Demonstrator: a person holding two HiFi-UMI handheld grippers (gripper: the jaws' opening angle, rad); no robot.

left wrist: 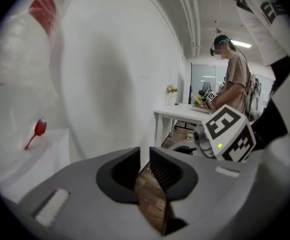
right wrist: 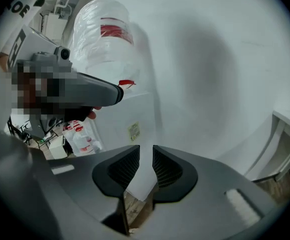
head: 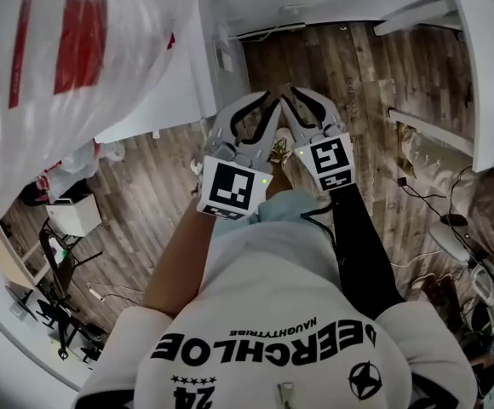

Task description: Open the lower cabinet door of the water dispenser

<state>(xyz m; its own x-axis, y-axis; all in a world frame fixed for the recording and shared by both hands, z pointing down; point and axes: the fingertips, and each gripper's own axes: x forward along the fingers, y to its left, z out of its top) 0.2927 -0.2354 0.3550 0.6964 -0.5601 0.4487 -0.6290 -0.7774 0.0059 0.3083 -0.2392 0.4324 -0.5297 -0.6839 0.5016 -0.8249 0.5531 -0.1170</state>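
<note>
The white water dispenser (head: 187, 66) stands at the upper left of the head view, with a clear water bottle (head: 68, 49) with a red label on top. In the right gripper view I see its bottle (right wrist: 107, 34), a red tap (right wrist: 127, 83) and its white front (right wrist: 135, 149) with a small sticker; no door edge shows. My left gripper (head: 260, 109) and right gripper (head: 298, 105) are side by side in front of my chest, short of the dispenser. The left gripper (left wrist: 144, 156) and the right gripper (right wrist: 146, 156) each show a narrow gap with nothing in it.
A white wall runs behind the dispenser. A white table (head: 485, 75) stands at the right, with cables on the wood floor (head: 358, 83) below it. Chairs and a white box (head: 72, 216) are at the lower left. Another person (left wrist: 232, 79) stands at a far white table (left wrist: 180, 114).
</note>
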